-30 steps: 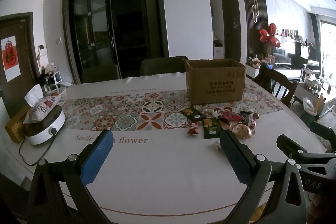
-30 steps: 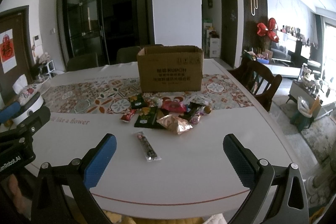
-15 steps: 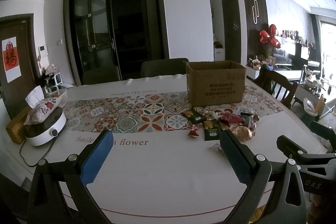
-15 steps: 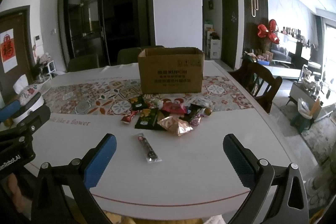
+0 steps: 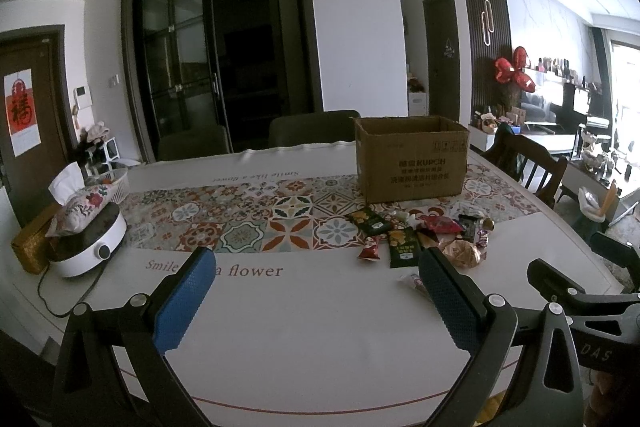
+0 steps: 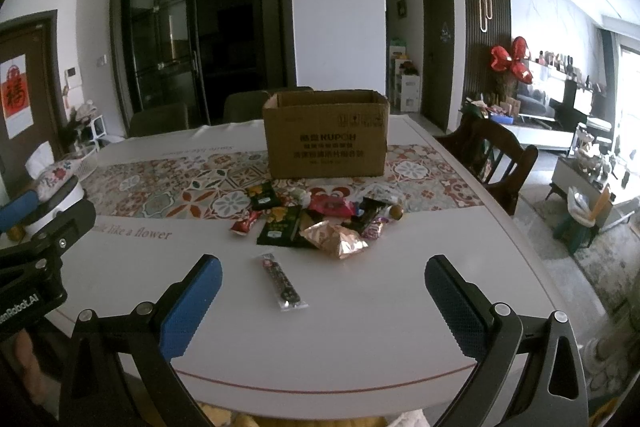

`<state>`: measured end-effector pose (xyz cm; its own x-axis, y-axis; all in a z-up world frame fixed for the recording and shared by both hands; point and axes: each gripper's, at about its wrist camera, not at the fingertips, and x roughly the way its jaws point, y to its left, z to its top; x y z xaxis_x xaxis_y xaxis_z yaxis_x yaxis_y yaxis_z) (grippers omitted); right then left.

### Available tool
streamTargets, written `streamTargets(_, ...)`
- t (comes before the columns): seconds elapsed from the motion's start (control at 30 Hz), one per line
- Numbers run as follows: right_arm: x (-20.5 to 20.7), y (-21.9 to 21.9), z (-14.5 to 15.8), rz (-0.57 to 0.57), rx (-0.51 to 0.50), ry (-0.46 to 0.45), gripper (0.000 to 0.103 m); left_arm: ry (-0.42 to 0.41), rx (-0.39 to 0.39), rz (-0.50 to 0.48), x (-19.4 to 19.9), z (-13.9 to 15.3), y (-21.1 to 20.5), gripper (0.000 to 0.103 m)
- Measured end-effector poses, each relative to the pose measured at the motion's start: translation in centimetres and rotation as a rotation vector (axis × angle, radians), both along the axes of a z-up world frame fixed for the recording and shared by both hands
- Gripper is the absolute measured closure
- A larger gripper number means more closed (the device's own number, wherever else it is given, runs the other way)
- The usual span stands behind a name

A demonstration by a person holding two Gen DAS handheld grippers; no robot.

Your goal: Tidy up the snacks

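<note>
Brown cardboard, printed "KUPOH" above lines of Chinese characters too small to read, marks the open box (image 6: 326, 135) standing well ahead of both claws at the far side of the snack pile (image 6: 320, 215). Over the past second both cameras have tipped slightly, so the box and packets sit a little lower in view, yet nothing on the counter (image 6: 360, 327) has been touched; the sorting appears not to have begun. The right claw (image 6: 324, 301) hangs spread and empty, with a lone dark snack bar (image 6: 282, 281) lying just ahead between its blue pads, apart from the heap beyond. The left claw (image 5: 316, 293) is likewise spread wide and holds nothing, the packets ahead and to its right. The cloth beneath reads "Smile like a flower" (image 5: 216, 269), partly hidden by a pad. "DAS" and "enRobot.AI" show on the claw bodies.
</note>
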<state>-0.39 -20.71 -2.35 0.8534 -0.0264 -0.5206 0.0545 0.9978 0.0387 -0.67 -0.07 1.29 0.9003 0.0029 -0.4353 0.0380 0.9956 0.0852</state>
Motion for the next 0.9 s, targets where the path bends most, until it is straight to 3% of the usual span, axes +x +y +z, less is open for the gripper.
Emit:
streamTargets(0.47, 0.2, 0.1, 0.1, 0.000, 0.000, 0.000, 0.000, 0.005, 0.000, 0.003, 0.1, 0.0, 0.2, 0.000)
streamTargets(0.8, 0.9, 0.3, 0.8, 0.011, 0.000, 0.008, 0.000, 0.054, 0.008, 0.013, 1.2, -1.4, 0.3, 0.000)
streamTargets(0.83, 0.8, 0.7, -0.8, 0.025, -0.002, 0.015, 0.000, 0.060, 0.008, 0.013, 1.4, -1.6, 0.3, 0.000)
streamTargets(0.9, 1.6, 0.9, -1.4, 0.036, -0.004, 0.029, 0.000, 0.077, 0.008, 0.011, 2.1, -2.0, 0.4, 0.000)
